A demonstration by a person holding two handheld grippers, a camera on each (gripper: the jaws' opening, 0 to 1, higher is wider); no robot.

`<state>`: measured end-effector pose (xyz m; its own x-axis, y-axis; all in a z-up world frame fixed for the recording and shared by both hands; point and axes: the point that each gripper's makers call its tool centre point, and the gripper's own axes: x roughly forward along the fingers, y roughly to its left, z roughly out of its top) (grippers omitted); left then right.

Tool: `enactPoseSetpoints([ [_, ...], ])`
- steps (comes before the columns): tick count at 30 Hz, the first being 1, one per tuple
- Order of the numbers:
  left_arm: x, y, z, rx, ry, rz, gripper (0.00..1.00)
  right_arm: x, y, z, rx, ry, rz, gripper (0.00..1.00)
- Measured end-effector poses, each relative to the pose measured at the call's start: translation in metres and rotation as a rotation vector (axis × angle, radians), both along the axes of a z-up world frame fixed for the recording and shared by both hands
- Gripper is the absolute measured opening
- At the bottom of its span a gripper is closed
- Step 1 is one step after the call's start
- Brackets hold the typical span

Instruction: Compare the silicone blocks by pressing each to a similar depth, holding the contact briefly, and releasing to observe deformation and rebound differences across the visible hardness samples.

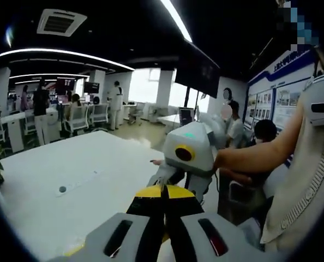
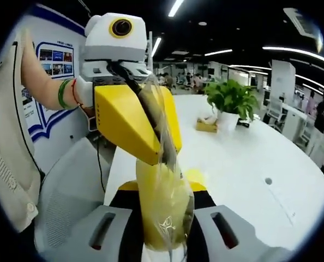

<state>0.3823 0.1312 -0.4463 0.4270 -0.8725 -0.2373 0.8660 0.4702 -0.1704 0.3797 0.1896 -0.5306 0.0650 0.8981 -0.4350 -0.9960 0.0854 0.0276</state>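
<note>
A yellow silicone block in a clear plastic bag (image 2: pixel 163 210) stands between the black pads of my right gripper (image 2: pixel 162 197), which is shut on it. The bag's crumpled top (image 2: pixel 156 117) runs up into the yellow jaws of my left gripper (image 2: pixel 161 155), which comes in from the upper left and is shut on the plastic. In the left gripper view my left gripper (image 1: pixel 163 191) shows its yellow-tipped jaws pressed together. Just beyond them is the white right gripper (image 1: pixel 175 183), held by a person's arm (image 1: pixel 249 155).
A white table (image 2: pixel 249 164) spreads to the right, with a potted plant (image 2: pixel 233 98), a yellow box (image 2: pixel 207 125) and a small round hole (image 2: pixel 268 180). A grey chair (image 2: pixel 69 191) stands at its near left. People and office chairs (image 1: pixel 77 117) are far behind.
</note>
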Motion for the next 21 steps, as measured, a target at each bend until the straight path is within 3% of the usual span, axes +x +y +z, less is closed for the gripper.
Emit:
enactPoseSetpoints([
  [21, -0.0001, -0.0027, 0.003, 0.0, -0.037, -0.01, 0.0, 0.0015, -0.0031, 0.0021, -0.007, 0.002, -0.015, 0.16],
])
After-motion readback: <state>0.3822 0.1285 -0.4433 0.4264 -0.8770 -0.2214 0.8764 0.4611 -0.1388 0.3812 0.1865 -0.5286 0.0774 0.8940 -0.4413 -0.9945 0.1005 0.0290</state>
